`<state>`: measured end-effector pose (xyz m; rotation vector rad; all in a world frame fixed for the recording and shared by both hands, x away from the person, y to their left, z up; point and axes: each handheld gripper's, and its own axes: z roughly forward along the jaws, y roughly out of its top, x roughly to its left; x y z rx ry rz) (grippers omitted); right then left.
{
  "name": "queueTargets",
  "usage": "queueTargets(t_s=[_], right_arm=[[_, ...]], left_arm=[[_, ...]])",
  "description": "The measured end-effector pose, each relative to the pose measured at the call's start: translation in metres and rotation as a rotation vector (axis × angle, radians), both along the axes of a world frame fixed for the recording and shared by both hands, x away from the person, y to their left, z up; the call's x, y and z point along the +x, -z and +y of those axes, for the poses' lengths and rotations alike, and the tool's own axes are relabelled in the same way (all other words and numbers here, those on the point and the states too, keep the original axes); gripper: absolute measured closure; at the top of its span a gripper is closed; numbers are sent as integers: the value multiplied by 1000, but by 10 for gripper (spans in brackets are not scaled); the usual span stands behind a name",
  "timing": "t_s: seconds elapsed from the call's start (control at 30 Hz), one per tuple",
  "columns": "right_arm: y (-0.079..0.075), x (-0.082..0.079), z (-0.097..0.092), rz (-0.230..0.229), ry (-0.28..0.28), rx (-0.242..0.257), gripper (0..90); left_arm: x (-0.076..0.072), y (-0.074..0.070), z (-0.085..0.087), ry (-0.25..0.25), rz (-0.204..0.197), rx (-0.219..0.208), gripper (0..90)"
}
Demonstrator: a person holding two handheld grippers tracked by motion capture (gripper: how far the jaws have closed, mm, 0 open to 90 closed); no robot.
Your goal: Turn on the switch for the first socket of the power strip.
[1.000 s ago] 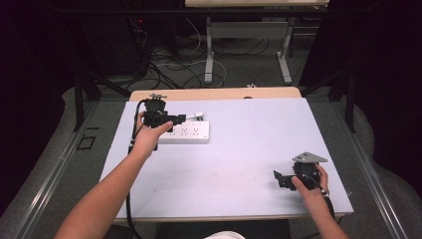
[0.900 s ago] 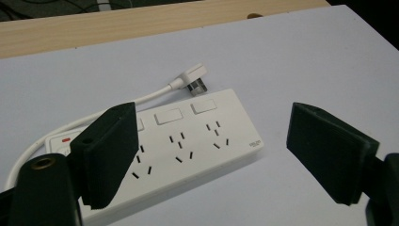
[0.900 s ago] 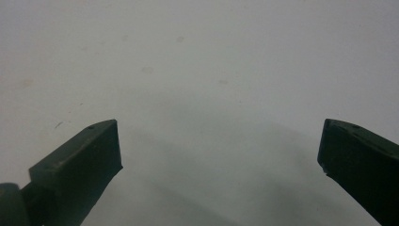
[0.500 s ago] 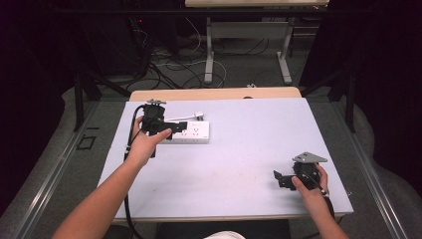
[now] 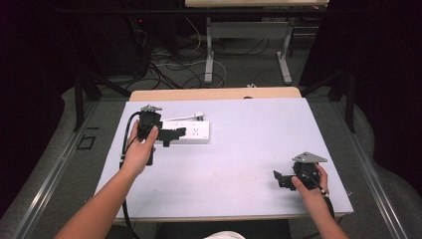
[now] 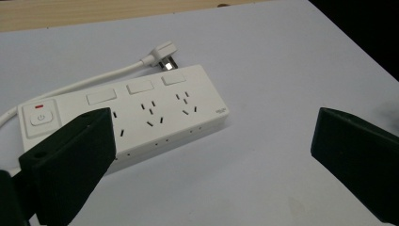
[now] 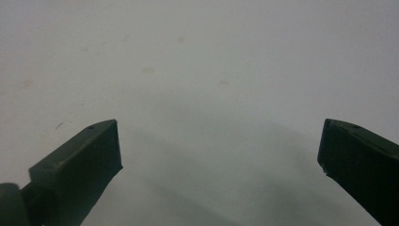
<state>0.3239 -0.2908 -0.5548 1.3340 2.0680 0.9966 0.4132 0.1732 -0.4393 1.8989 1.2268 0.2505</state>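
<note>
white power strip (image 6: pixel 127 113), plug (image 6: pixel 162 52) just behind, bare table (image 5: pixel 249 149)

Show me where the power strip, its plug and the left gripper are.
power strip (image 6: pixel 155 110): left gripper view, white top face.
plug (image 6: pixel 160 52): left gripper view, white plug body.
left gripper (image 5: pixel 174 134): high view, between its fingertips.

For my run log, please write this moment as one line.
left gripper: open, jaws just opened, nothing between them | power strip: flat on table, plug loose | right gripper: open, over bare table
</note>
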Motion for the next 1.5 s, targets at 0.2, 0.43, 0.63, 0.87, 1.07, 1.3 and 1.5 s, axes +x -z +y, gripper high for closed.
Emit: queueTargets(t_s=[0.2,0.43,0.63,0.87,1.07,1.3,1.5], right_arm=[[0,0,0,-2,-1,-1,0],[0,0,1,4,1,5,0],[0,0,0,0,0,2,0],[0,0,0,4,7,4,0],[0,0,0,2,4,7,0],[0,-1,0,2,6,7,0],[0,0,1,0,2,2,0]], left_arm=[[-12,4,6,12,8,-12,4],[-27,12,13,6,-3,26,9],[-39,19,20,-4,-4,25,18],[-51,29,26,-21,-23,0,21],[-59,42,33,-44,-8,-21,35],[-66,55,43,-61,-9,-40,34],[-68,68,47,-71,-14,-26,34]])
